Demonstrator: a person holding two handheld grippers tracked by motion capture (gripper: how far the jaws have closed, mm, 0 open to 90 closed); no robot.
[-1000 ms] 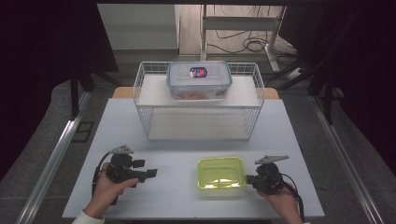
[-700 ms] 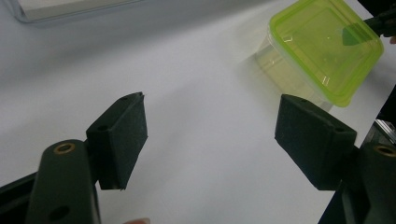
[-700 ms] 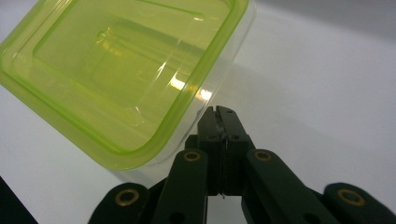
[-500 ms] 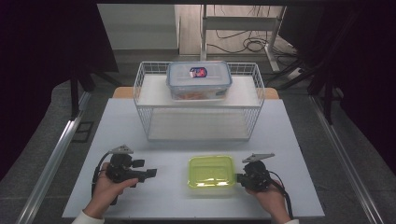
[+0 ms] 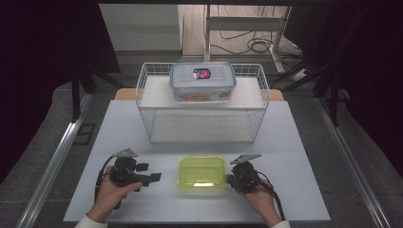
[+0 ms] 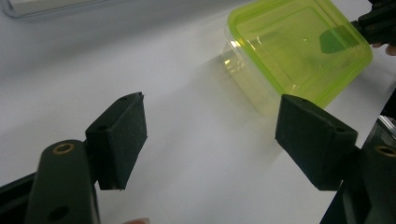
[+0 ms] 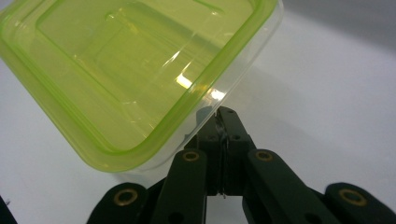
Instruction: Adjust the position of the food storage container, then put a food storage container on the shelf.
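The green-lidded container [image 5: 201,174] is seen lying on the white worktop [image 5: 294,142] between the two hands, its long axis running from 9 to 3 o'clock in the high view. The right gripper [image 5: 230,178] is placed at the container's 3 o'clock edge, its jaws brought fully together with their tips pressed against the clear wall just under the lid rim, as the right gripper view [image 7: 223,122] shows; nothing is gripped between them, so a push is judged more likely than a lift. The left gripper [image 5: 157,177] is held apart at the container's 9 o'clock side, its jaws spread wide and empty, and in the left gripper view the container [image 6: 299,46] is found toward 1 o'clock from them. The right hand is therefore the nearer one. No contents can be made out inside the green container. At 12 o'clock, a wire basket [image 5: 142,95] is seen carrying a blue-rimmed box [image 5: 202,81] with something orange-red inside.
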